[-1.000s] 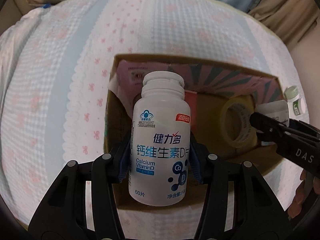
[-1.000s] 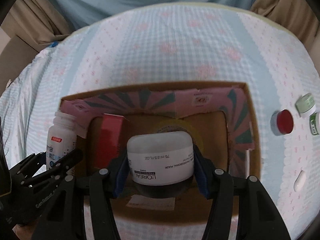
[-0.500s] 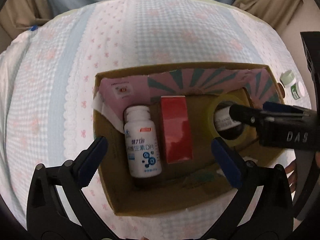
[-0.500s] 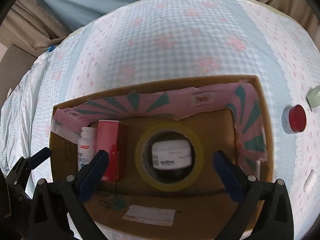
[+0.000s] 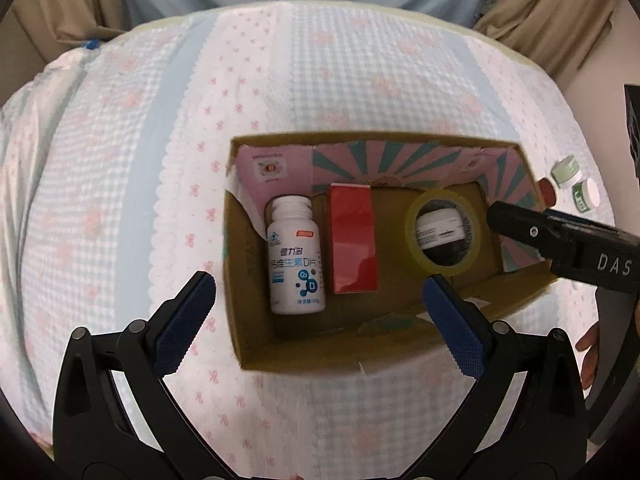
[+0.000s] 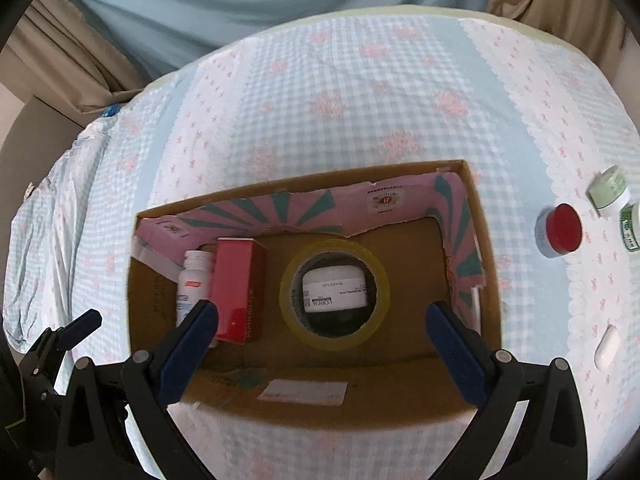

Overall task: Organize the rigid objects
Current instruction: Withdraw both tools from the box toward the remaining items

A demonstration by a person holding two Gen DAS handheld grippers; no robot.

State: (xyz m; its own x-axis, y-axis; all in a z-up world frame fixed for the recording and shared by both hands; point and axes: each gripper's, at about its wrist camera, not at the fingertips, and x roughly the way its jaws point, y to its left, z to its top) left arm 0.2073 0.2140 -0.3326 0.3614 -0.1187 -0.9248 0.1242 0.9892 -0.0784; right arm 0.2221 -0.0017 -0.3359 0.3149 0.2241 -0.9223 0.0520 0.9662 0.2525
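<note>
With both the left tongs [image 5: 320,304] and right tongs [image 6: 322,330] spread apart and empty above the cardboard box [image 6: 486,264], the right should travel to the red-lidded jar [image 6: 560,230] at the frame's right edge, closing squarely around it.

Place: a bedroom at home.
Surface: a bed [image 6: 360,92] under a pastel checked sheet with pink bows.
Behind: beige curtains [image 6: 80,60] and pale blue drapery [image 6: 240,0].
</note>
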